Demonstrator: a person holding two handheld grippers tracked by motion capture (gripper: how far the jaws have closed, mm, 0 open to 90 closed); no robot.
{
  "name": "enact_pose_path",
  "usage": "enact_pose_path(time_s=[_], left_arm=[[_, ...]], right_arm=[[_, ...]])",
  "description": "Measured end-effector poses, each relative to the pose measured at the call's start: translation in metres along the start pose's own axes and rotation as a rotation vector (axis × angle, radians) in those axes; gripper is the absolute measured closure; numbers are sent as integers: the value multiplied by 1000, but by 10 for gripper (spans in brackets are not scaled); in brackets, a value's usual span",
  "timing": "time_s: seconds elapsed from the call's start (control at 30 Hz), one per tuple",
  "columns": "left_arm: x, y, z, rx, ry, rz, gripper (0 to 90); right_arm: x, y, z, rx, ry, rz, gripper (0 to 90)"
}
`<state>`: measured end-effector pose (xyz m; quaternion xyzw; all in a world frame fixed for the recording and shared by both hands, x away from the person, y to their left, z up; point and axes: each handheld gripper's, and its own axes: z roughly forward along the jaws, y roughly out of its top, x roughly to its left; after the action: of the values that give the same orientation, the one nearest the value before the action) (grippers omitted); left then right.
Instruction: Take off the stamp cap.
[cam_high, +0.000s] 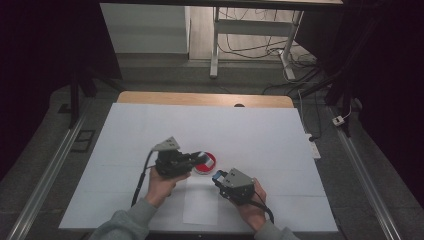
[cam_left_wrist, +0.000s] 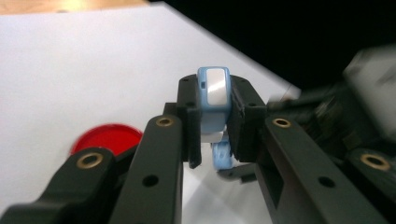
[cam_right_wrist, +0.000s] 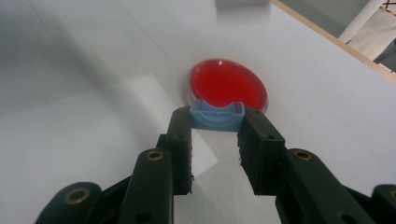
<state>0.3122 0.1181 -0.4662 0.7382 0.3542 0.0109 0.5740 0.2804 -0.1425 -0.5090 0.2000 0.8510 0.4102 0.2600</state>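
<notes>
Blue plastic is what both tools grip. Left gripper (cam_left_wrist: 215, 126) has its jaws clamped on a small light-blue plastic piece with a silvery-white face (cam_left_wrist: 214, 100), held upright betw. the pads; in the left gripper view a second bit of blue hangs just below it, prob. part of the same item, can't tell for sure. Right gripper (cam_right_wrist: 216, 128) is closed on a small light-blue plastic cap w/ a curved, open top (cam_right_wrist: 217, 116), pinched at the very tips of the jaws.

Both sit above a white paper sheet (cam_high: 150, 125) covering the table, w/ a round red shallow plastic dish (cam_right_wrist: 228, 84) lying flat on it. In the high view the left gripper (cam_high: 197, 159) points across toward the dish (cam_high: 207, 164), its tip over or just beside the rim; the right gripper (cam_high: 218, 176) sits near it, angled up-left, jaw tips close to the dish but apart from it.

My read: the two blue parts belong together, and each is held at the jaw tips so the mating ends stay free. Grippers face each other, close, likely to line up the parts for joining or separating over the dish, which would catch anything dropped. Fine alignment looks like the tricky bit; a tip grip could let the cap twist.
</notes>
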Motion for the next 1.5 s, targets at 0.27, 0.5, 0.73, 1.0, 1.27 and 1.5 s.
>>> enact_pose_path(time_s=[0.27, 0.5, 0.73, 1.0, 1.27, 1.5], left_arm=[[-1, -4, 7, 50, -32, 5, 762], [-1, -4, 7, 56, -48, -5, 761], [-3, -4, 8, 67, -32, 2, 761], [-2, -4, 8, 69, -27, 2, 761], [-1, -4, 6, 69, -16, 5, 760], [-2, -2, 5, 78, 4, 32, 760]], right_arm=[[-7, 1, -7, -30, 9, 17, 656], [-11, -2, -9, -36, 18, 31, 655], [-17, -6, -14, -47, 7, 55, 654], [-23, -10, -18, -54, 11, 74, 654], [-32, -17, -29, -66, 7, 115, 653], [-44, -28, -45, -74, -2, 150, 653]])
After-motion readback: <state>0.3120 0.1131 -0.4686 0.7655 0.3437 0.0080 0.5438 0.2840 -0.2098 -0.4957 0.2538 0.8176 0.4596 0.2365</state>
